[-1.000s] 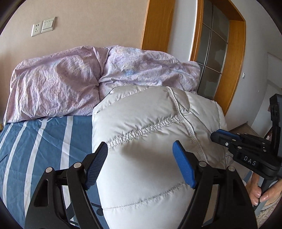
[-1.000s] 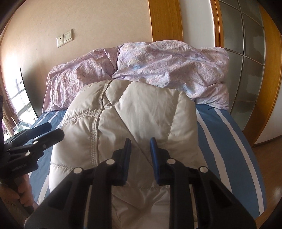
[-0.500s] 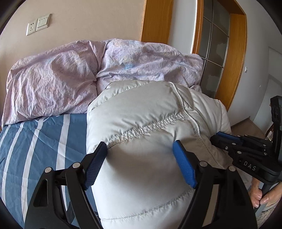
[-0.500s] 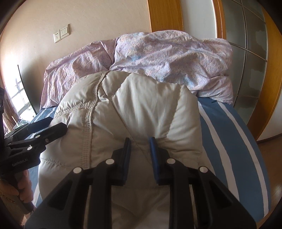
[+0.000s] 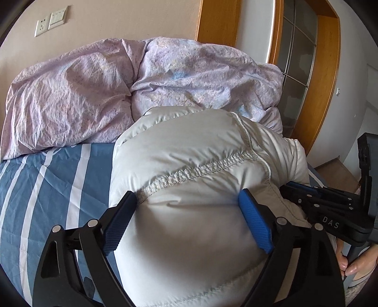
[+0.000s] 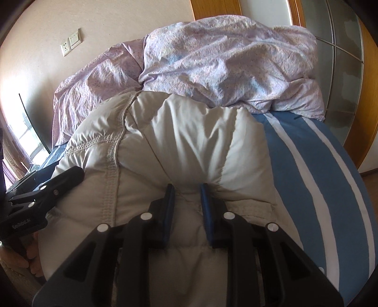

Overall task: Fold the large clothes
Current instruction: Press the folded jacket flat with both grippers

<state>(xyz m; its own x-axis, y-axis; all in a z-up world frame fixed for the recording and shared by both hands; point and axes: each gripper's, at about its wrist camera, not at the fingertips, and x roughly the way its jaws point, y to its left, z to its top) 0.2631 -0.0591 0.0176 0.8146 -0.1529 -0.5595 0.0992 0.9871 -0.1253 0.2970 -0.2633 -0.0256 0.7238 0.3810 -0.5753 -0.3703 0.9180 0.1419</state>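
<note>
- Jacket [image 5: 189,165]: a big, puffy, pale grey one lies on the bed [image 5: 47,189]. It is bunched up into a fat heap, with a thick stitched seam across the top.
- Its far end touches the duvet [image 5: 94,94], which is purple, crumpled and piled at the head of the bed.
- Blue sheet with white stripes shows on both sides of the jacket.
- Left gripper [image 5: 189,212]: its jaws are spread wide. The blue pads press into the puffy cloth on both sides, with a fat bulge of jacket between them.
- Right gripper [image 6: 186,198]: its jaws are narrow and pinch a fold of the jacket. The cloth puckers just past the tips.
- From the left camera, the right gripper [image 5: 316,200] sits at the jacket's right edge. A hand [image 5: 359,262] holds its handle, low in the corner.
- From the right camera, the left gripper [image 6: 45,186] sits at the jacket's left edge, touching the cloth.
- Wall [image 5: 118,21]: it is beige, with a socket and switch [image 5: 49,23] above the duvet.
- Door frame [image 5: 328,78]: it is wood, with glass panes, to the right of the bed.
</note>
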